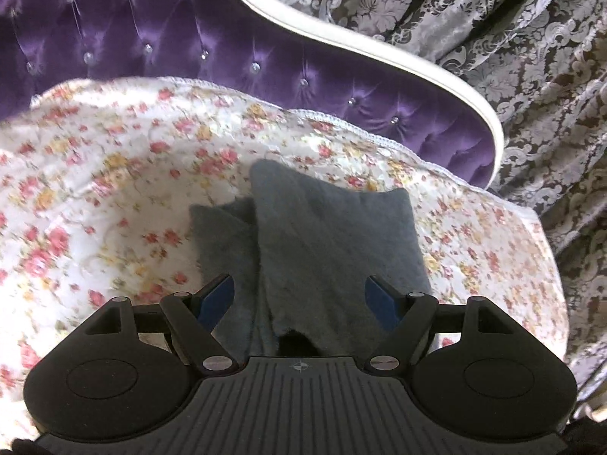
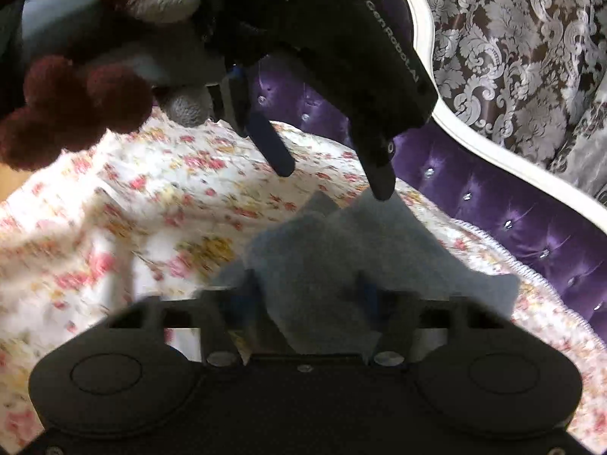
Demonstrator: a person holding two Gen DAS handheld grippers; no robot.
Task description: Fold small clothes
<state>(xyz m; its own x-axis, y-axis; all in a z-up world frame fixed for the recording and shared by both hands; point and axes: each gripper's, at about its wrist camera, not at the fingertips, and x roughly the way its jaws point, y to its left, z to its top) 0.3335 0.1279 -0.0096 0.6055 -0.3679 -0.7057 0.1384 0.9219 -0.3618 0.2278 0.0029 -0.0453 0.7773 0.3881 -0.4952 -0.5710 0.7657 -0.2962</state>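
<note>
One grey cloth (image 1: 326, 235) lies on the floral bedspread (image 1: 95, 189), already doubled over, with a narrower layer showing past its left edge. I judge the fold roughly half done, with squaring up left.

The left tongs (image 1: 299, 299) stand spread above the cloth's near end. The cloth runs away from them between the blue pads (image 1: 216, 297), and neither pad touches it.

The right tongs (image 2: 303, 299) show through blur. Their fingers stand apart in the picture with cloth between them, yet I judge them pressed together on that near edge. The purple headboard (image 2: 512, 204) rises beyond, to the right.
</note>
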